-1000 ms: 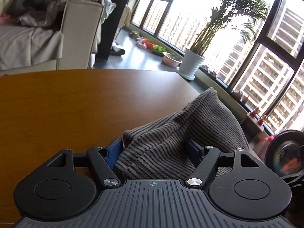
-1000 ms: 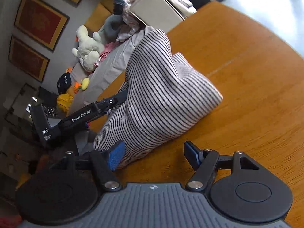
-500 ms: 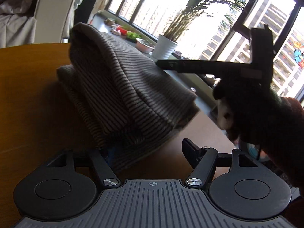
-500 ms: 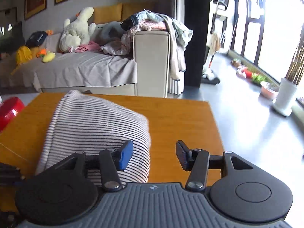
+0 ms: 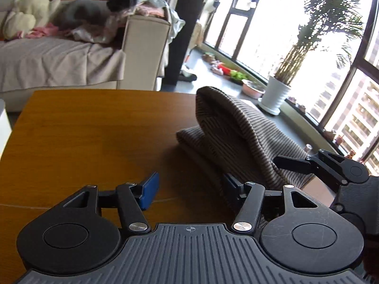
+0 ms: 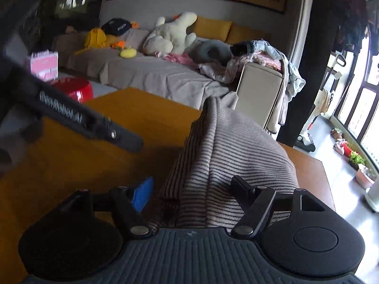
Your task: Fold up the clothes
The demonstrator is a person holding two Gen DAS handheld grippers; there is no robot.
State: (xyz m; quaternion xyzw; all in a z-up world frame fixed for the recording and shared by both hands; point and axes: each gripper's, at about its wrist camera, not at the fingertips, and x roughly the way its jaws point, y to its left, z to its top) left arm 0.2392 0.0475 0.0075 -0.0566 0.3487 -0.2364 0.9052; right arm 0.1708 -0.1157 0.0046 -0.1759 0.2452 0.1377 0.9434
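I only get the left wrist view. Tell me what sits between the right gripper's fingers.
Observer: The striped garment lies between the fingers of the right gripper. Its jaws are opening, and the blue pad is apart from the cloth.
Operator: Now report what stands past the table's far corner on that side.
Observer: A red stool, it seems, on the floor beyond the table.
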